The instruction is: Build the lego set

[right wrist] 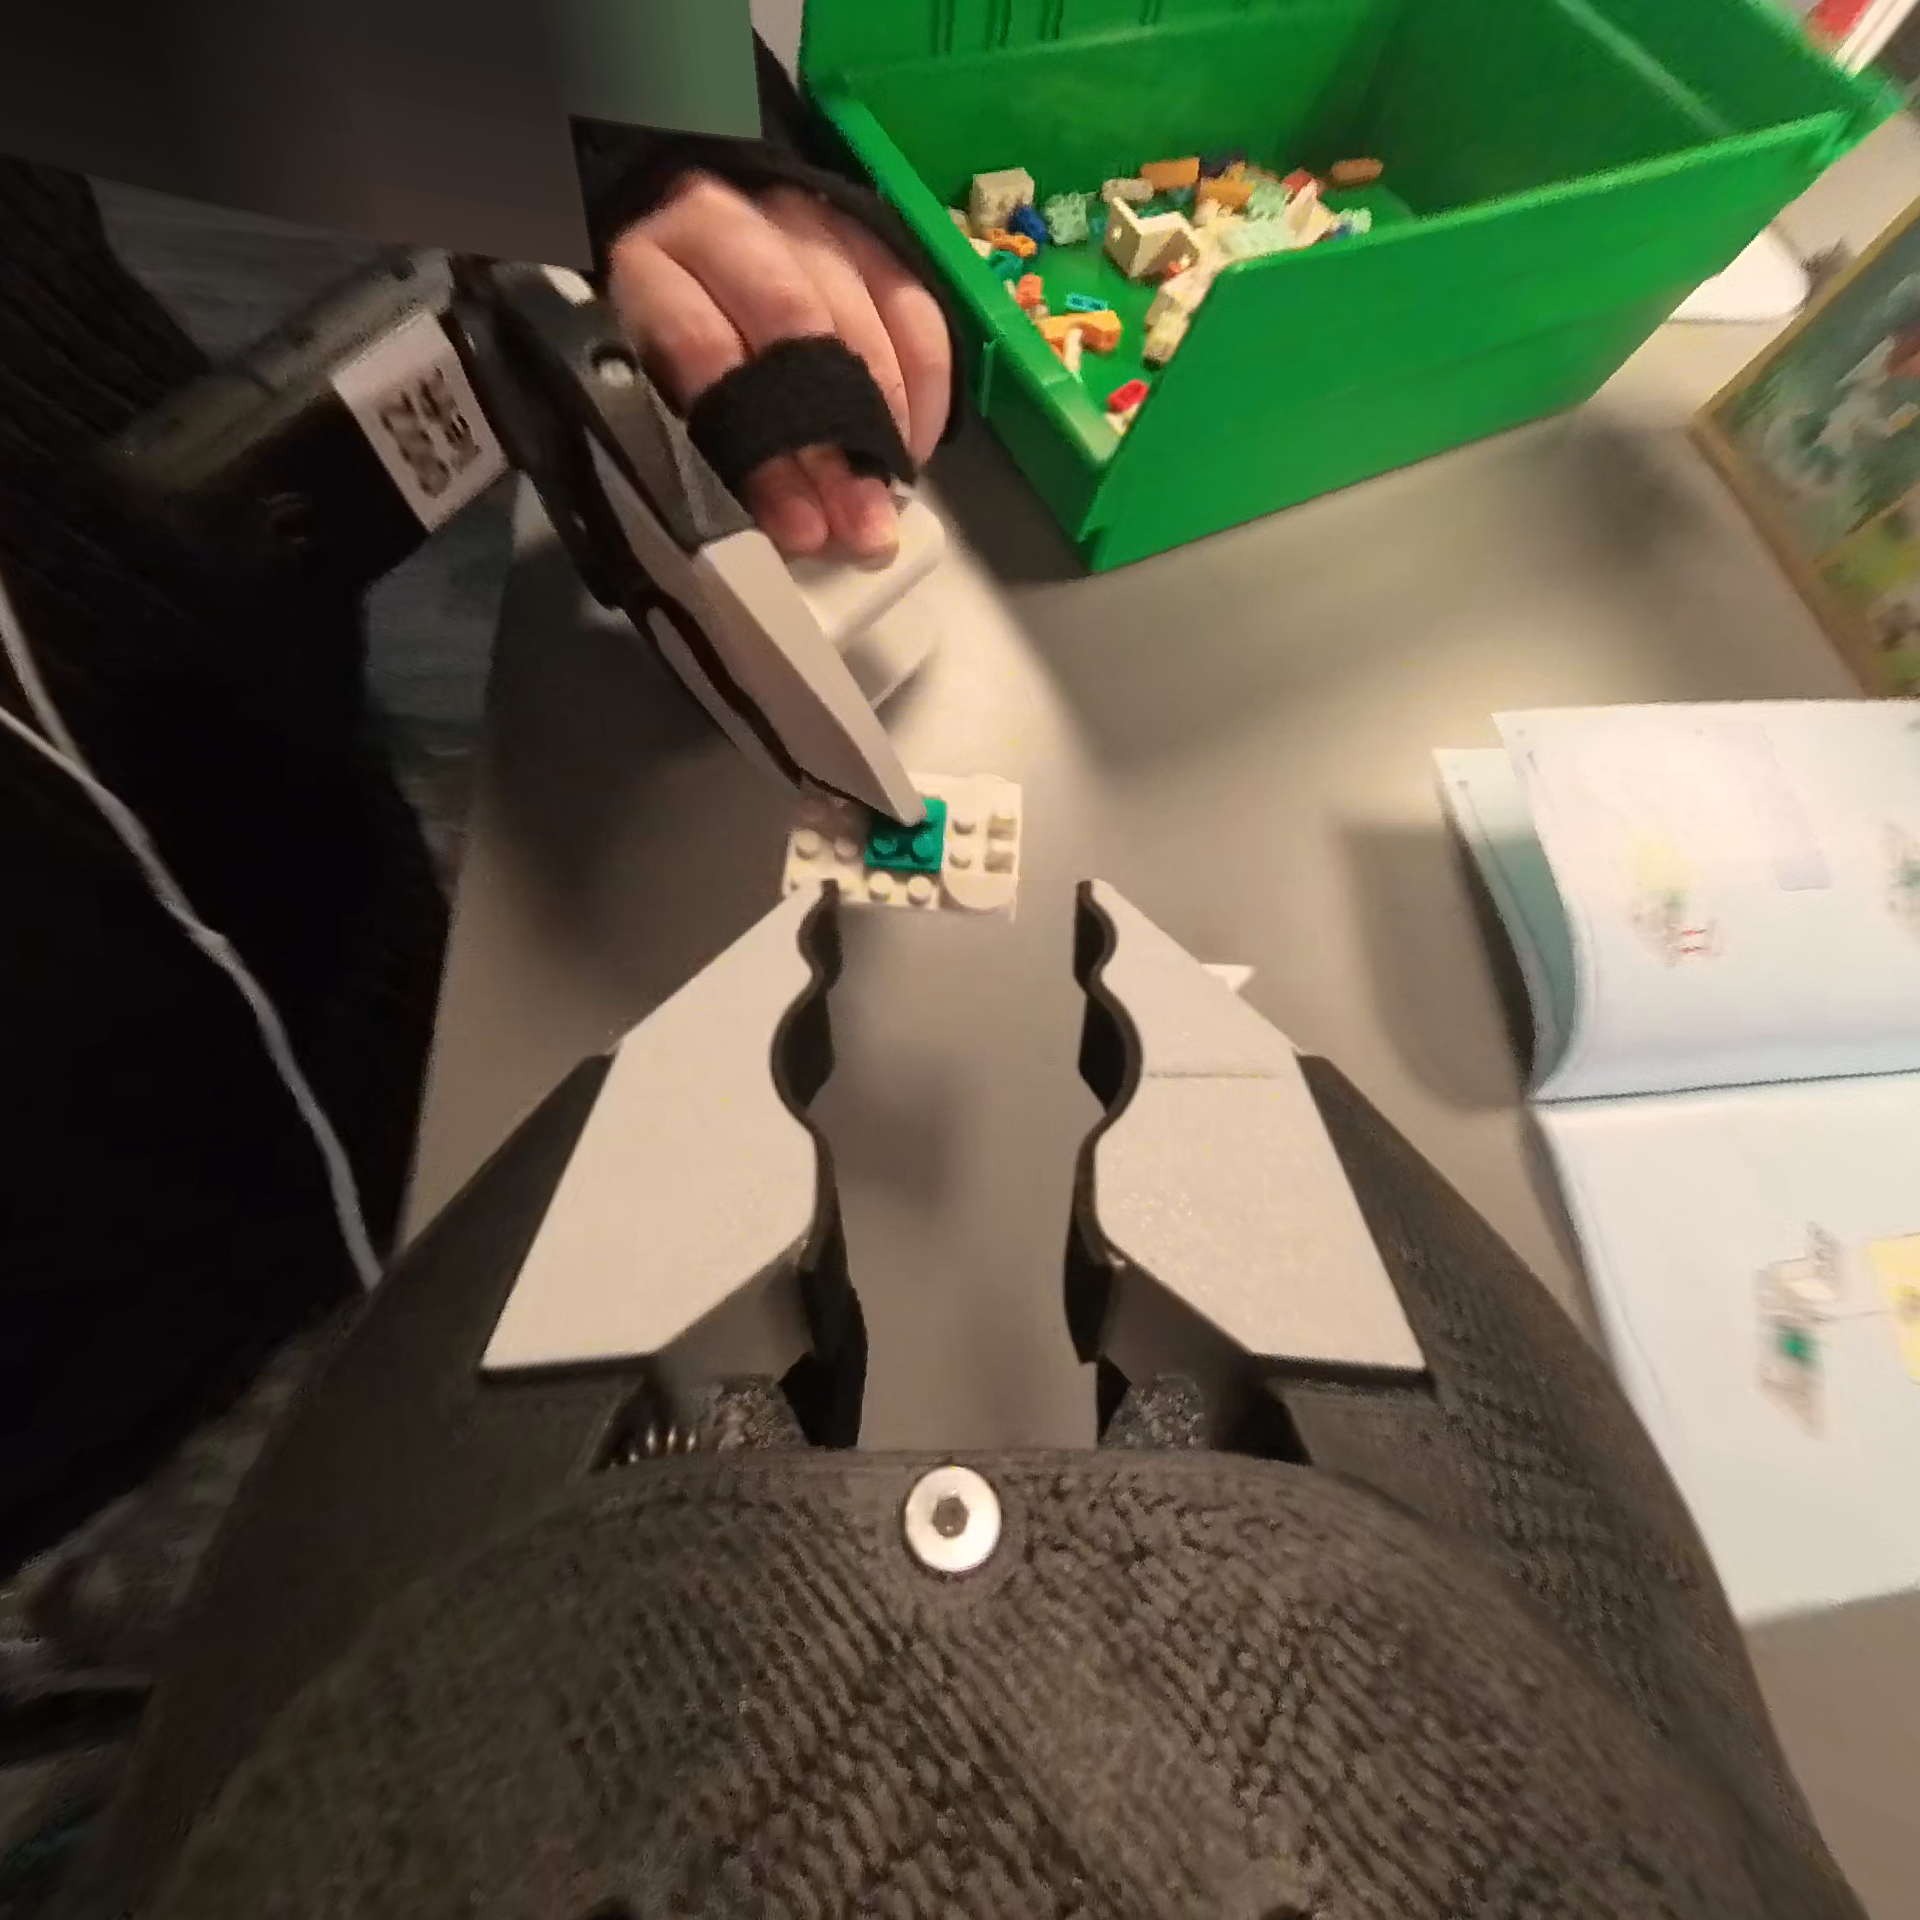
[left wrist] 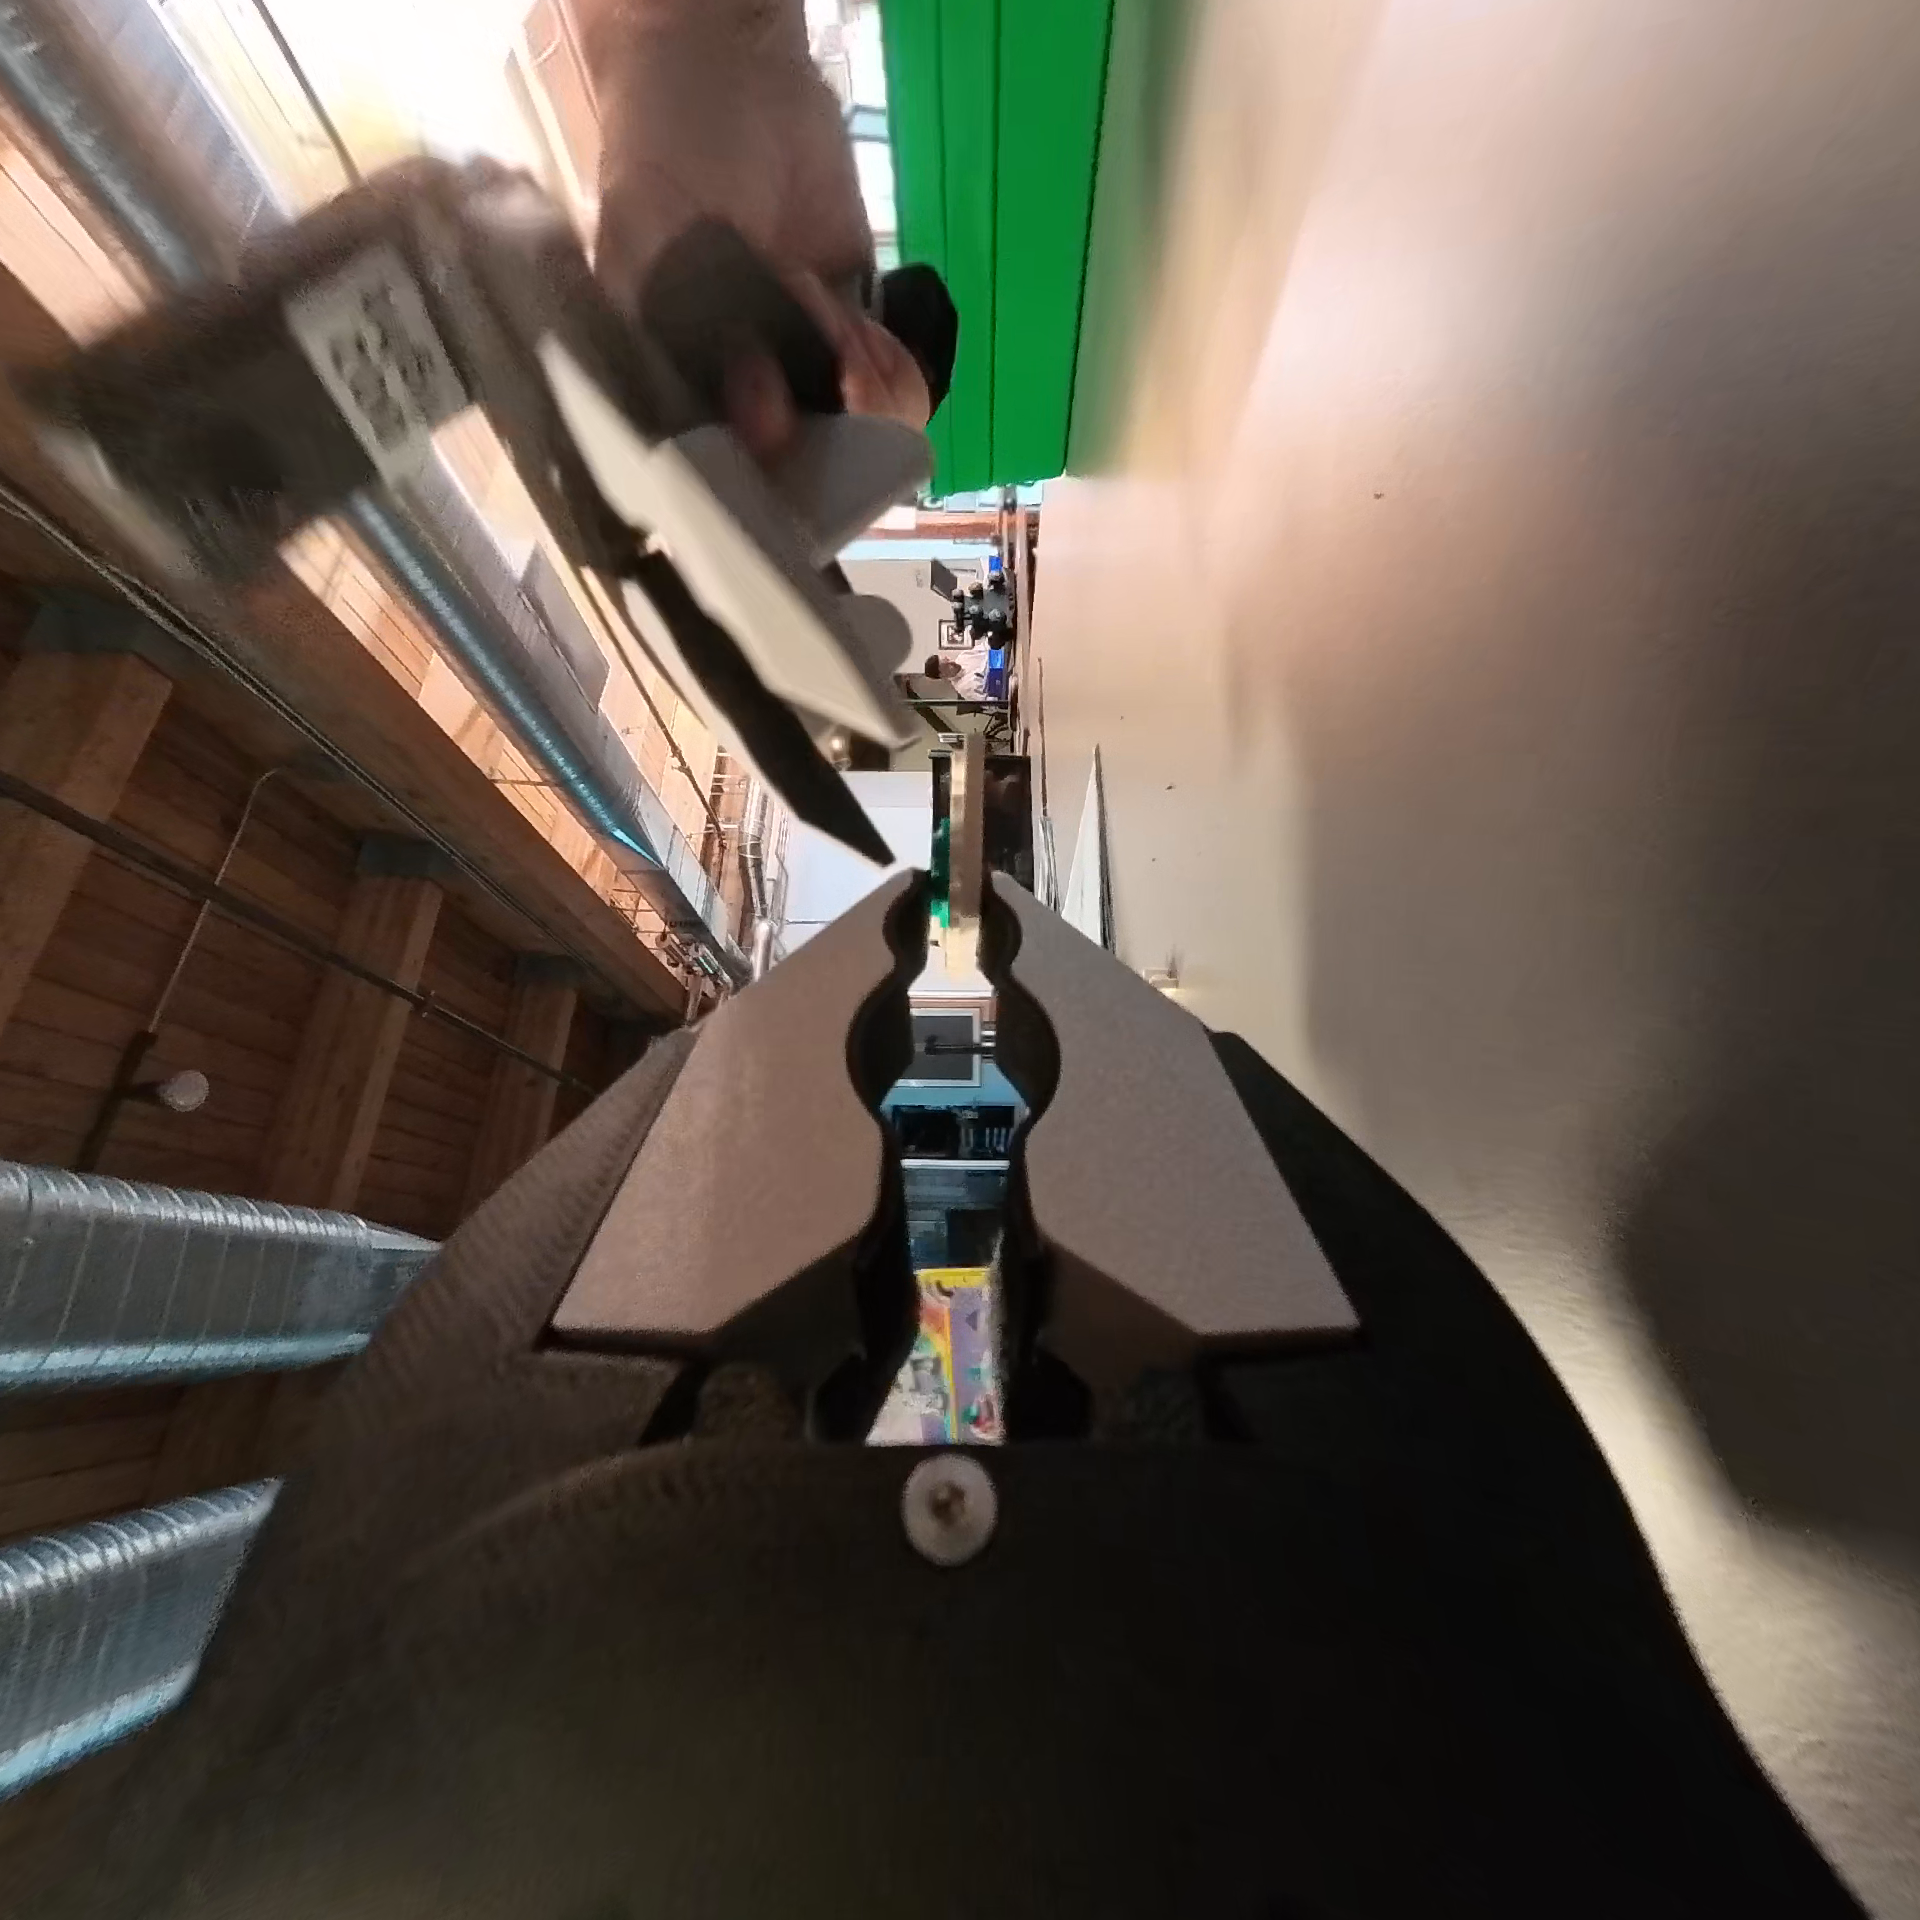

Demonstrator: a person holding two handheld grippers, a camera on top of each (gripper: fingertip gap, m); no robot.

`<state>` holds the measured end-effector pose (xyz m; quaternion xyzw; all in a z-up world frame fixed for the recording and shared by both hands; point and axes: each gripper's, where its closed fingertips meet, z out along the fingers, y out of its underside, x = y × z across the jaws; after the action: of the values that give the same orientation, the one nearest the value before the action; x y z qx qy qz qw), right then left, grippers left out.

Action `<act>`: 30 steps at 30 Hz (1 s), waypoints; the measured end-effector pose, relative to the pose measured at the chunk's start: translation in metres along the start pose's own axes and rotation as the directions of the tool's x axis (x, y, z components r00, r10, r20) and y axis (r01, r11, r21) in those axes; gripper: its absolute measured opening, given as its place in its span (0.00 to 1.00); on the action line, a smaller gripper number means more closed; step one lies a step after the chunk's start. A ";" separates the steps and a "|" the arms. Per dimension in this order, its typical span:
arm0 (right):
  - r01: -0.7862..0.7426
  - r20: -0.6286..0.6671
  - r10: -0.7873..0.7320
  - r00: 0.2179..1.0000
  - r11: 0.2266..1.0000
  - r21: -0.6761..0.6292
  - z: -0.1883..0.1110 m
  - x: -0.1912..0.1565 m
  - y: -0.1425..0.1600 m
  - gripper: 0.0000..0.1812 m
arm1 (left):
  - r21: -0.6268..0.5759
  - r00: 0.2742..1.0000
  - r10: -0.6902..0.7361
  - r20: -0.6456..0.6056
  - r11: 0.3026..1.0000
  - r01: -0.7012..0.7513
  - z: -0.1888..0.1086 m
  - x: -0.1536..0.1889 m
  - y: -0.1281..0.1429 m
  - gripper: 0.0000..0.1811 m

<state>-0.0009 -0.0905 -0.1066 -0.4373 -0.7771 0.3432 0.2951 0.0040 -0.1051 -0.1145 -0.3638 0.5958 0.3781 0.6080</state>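
In the left wrist view, the left gripper pinches the white plate assembly edge-on, its teal plate beside one finger. In the right wrist view, the right gripper gapes empty just short of that assembly, held above the grey table; the green bin of loose bricks stands beyond, and the open instruction booklet shows no writing that can be made out.

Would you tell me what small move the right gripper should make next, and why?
Probably ease the right gripper forward so its open jaws straddle the near edge of the white assembly. The left gripper pinches that assembly at the teal plate, and the right jaws sit just short of it, holding nothing.
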 end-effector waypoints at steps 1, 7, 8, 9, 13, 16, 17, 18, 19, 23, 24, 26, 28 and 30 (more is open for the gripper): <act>0.089 -0.059 -0.090 0.994 0.996 -0.019 -0.002 0.003 0.003 0.26 | -0.001 1.000 -0.008 0.001 1.000 0.008 0.000 -0.001 0.001 0.04; 0.670 -0.312 -0.737 0.600 0.675 -0.308 0.004 0.006 0.013 0.23 | -0.001 0.999 -0.040 0.001 0.999 0.040 0.000 -0.002 0.002 0.04; 0.696 -0.340 -0.766 0.546 0.640 -0.325 0.006 0.005 0.010 0.23 | -0.001 0.999 -0.050 -0.001 0.999 0.050 0.001 -0.002 0.002 0.04; 0.713 -0.363 -0.775 0.517 0.625 -0.319 0.007 0.002 0.007 0.22 | -0.001 0.998 -0.060 -0.002 0.998 0.060 0.001 -0.003 0.003 0.04; 0.735 -0.423 -0.799 0.427 0.580 -0.351 0.009 0.002 0.001 0.18 | 0.002 0.998 -0.070 -0.001 0.998 0.070 0.000 -0.003 0.003 0.04; 0.738 -0.419 -0.816 0.398 0.556 -0.383 0.012 0.004 0.004 0.15 | 0.007 0.997 -0.072 -0.002 0.997 0.072 0.000 -0.003 0.002 0.03; 0.737 -0.419 -0.818 0.395 0.554 -0.386 0.013 0.005 0.005 0.14 | 0.007 0.997 -0.073 -0.002 0.997 0.074 0.000 -0.003 0.002 0.04; 0.737 -0.415 -0.819 0.395 0.552 -0.389 0.014 0.005 0.006 0.13 | 0.007 0.997 -0.074 -0.001 0.997 0.074 0.000 -0.003 0.002 0.04; 0.738 -0.415 -0.820 0.393 0.551 -0.390 0.014 0.005 0.006 0.11 | 0.007 0.997 -0.076 -0.001 0.997 0.076 0.000 -0.003 0.003 0.04; 0.747 -0.420 -0.830 0.367 0.532 -0.399 0.015 0.005 0.004 0.05 | 0.012 0.996 -0.086 -0.009 0.996 0.086 0.000 -0.002 0.001 0.04; 0.749 -0.415 -0.835 0.361 0.525 -0.405 0.015 0.005 0.004 0.05 | 0.017 0.996 -0.089 -0.012 0.996 0.089 0.000 -0.002 0.001 0.04; 0.751 -0.408 -0.840 0.359 0.519 -0.408 0.015 0.003 0.005 0.03 | 0.025 0.995 -0.096 -0.019 0.995 0.097 0.000 -0.001 0.001 0.05; 0.749 -0.398 -0.837 0.376 0.527 -0.401 0.015 0.002 0.005 0.02 | 0.032 0.996 -0.091 -0.021 0.995 0.092 0.000 0.000 0.000 0.05; 0.742 -0.378 -0.833 0.405 0.540 -0.396 0.016 0.001 0.007 0.02 | 0.035 0.997 -0.078 -0.026 0.996 0.078 0.000 0.001 0.001 0.04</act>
<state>-0.0099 -0.0917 -0.1211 -0.1159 -0.8024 -0.0369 0.5843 0.0035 -0.1047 -0.1154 -0.3804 0.5952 0.3390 0.6214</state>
